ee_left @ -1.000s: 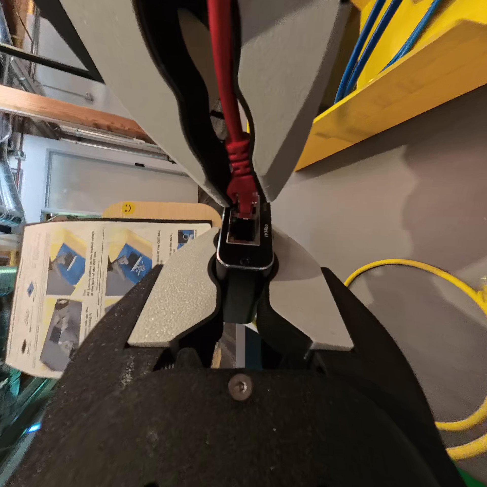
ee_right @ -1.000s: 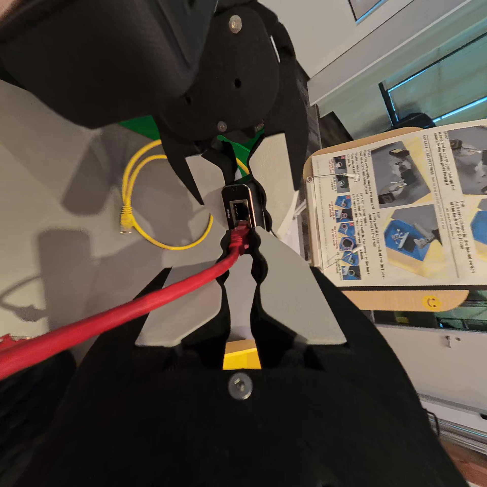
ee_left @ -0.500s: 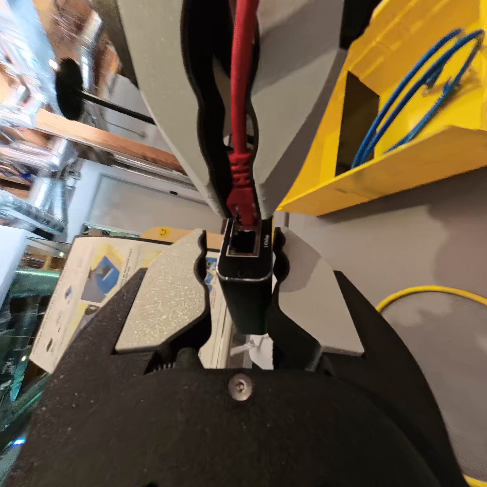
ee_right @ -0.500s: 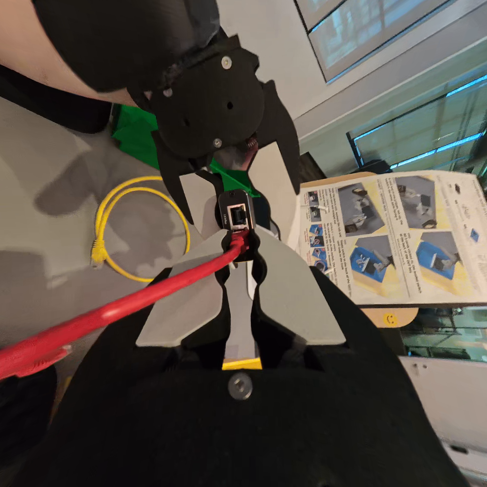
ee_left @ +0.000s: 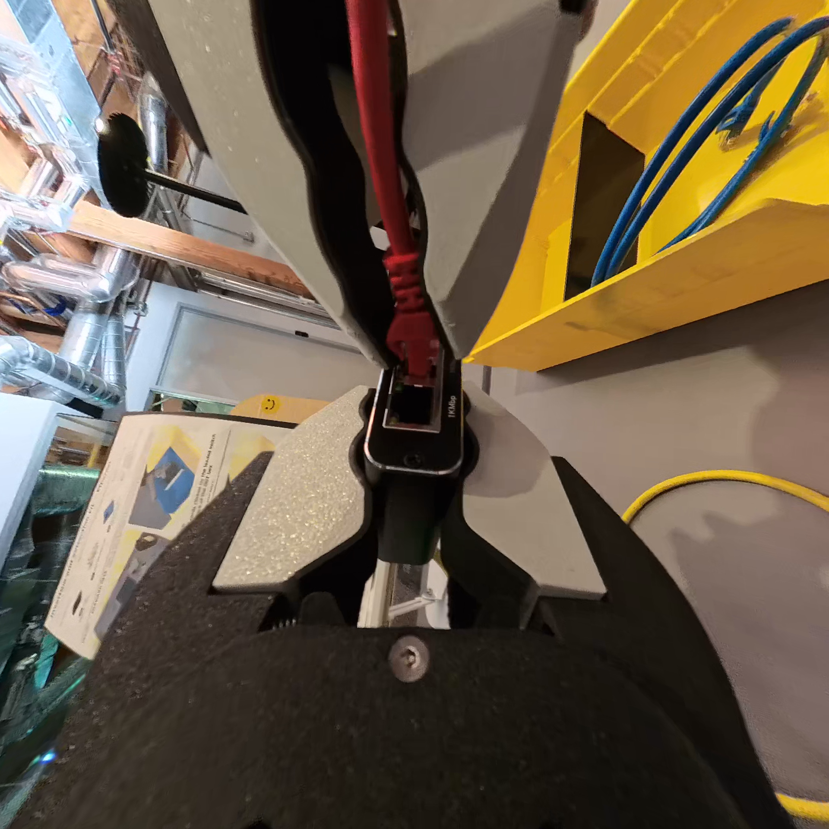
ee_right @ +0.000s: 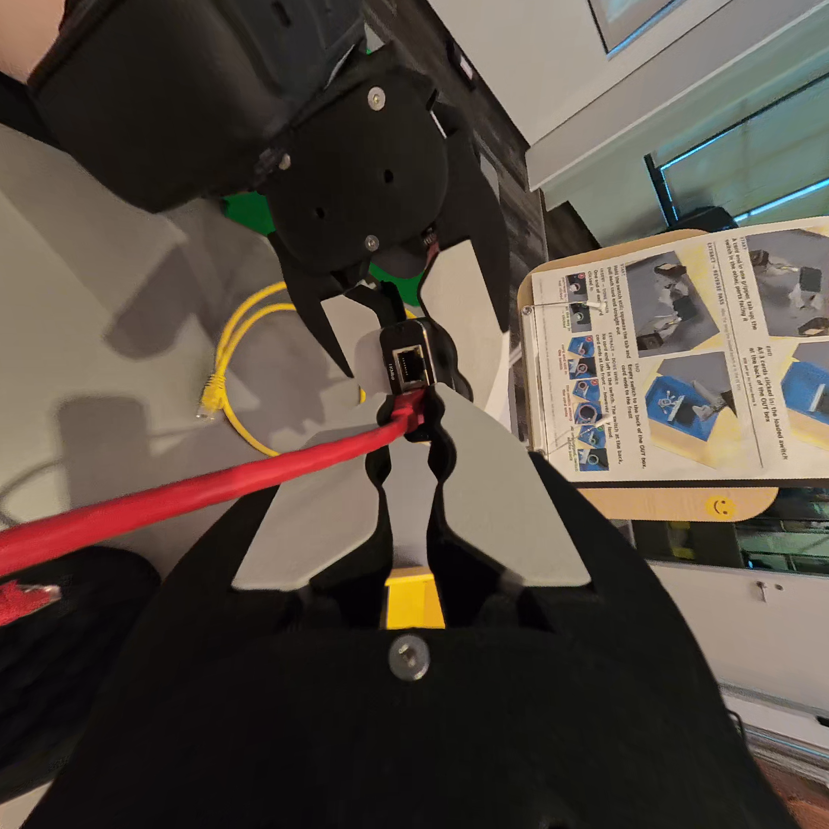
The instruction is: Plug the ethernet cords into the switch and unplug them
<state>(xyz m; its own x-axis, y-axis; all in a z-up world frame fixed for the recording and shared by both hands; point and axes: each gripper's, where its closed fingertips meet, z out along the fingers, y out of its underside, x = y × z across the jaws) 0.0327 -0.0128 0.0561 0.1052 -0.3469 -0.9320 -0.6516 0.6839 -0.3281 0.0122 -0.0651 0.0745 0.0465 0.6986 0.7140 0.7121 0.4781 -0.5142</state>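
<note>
Grey table (ee_right: pixel 112 278), coiled yellow cord (ee_right: pixel 233 341) on it, yellow box (ee_left: pixel 673 287) alongside

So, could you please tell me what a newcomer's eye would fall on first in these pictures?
First, the thick red ethernet cord, its plug pinched in the right gripper at the port of the small black rectangular switch, which the left gripper clamps at centre frame. Next, the bright yellow box with coiled blue cords at upper right of the left wrist view. A thin yellow cord lies looped on the grey table.
</note>
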